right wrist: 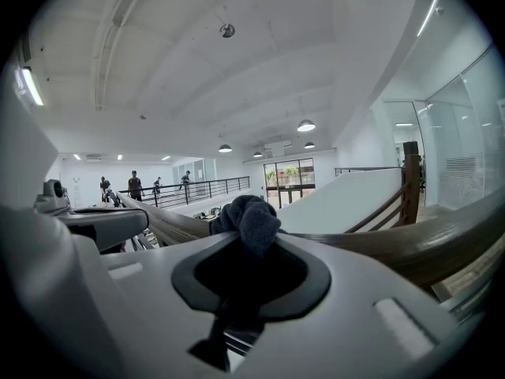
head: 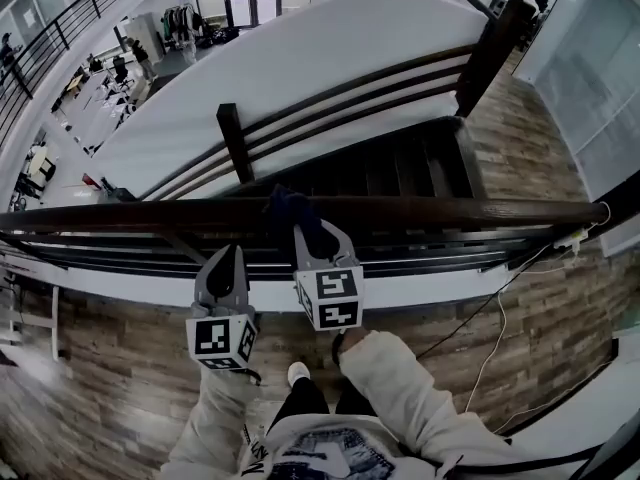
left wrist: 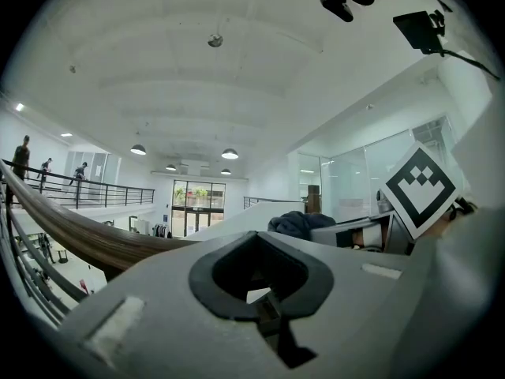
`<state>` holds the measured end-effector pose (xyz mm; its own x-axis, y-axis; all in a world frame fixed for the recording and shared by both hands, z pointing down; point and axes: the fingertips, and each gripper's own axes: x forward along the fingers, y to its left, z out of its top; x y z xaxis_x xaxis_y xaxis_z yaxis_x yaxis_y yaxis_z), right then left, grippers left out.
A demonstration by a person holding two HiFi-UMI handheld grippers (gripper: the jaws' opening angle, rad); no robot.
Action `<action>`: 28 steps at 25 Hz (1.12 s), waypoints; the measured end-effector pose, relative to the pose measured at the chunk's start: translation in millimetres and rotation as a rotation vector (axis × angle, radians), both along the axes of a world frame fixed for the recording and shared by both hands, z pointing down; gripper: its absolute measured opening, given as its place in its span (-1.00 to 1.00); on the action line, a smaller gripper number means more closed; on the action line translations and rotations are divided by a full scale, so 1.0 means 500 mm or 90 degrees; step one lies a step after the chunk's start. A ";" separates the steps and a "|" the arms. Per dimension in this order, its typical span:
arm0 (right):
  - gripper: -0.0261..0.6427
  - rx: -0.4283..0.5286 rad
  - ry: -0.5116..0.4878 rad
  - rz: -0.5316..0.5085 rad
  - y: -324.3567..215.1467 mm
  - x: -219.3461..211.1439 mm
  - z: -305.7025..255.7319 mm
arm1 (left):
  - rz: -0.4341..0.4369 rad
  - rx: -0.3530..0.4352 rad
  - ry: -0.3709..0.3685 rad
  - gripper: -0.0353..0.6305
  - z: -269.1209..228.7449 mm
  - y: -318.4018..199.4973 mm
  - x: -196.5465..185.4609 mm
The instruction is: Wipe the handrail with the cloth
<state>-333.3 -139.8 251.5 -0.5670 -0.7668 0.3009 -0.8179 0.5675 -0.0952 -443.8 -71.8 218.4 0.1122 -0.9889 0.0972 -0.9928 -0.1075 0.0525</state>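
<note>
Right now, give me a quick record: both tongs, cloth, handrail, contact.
left tongs: shut, empty, on the near side of the handrail
right tongs: shut on the cloth
cloth: dark, bunched, lying on top of the handrail
handrail: dark wood, running across the head view
contact: cloth on rail; left tongs apart from cloth

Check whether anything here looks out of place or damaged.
Nothing stands out: the right gripper holds a dark blue cloth on the dark wooden handrail, the left gripper shut beside it.
</note>
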 end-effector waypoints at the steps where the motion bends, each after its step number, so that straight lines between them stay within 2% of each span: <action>1: -0.71 -0.001 -0.001 0.004 -0.003 0.019 0.002 | 0.003 -0.001 -0.001 -0.90 0.001 -0.003 0.016; 28: -0.71 -0.014 -0.004 0.097 -0.081 0.476 0.012 | 0.106 -0.008 -0.013 -0.90 -0.005 -0.108 0.444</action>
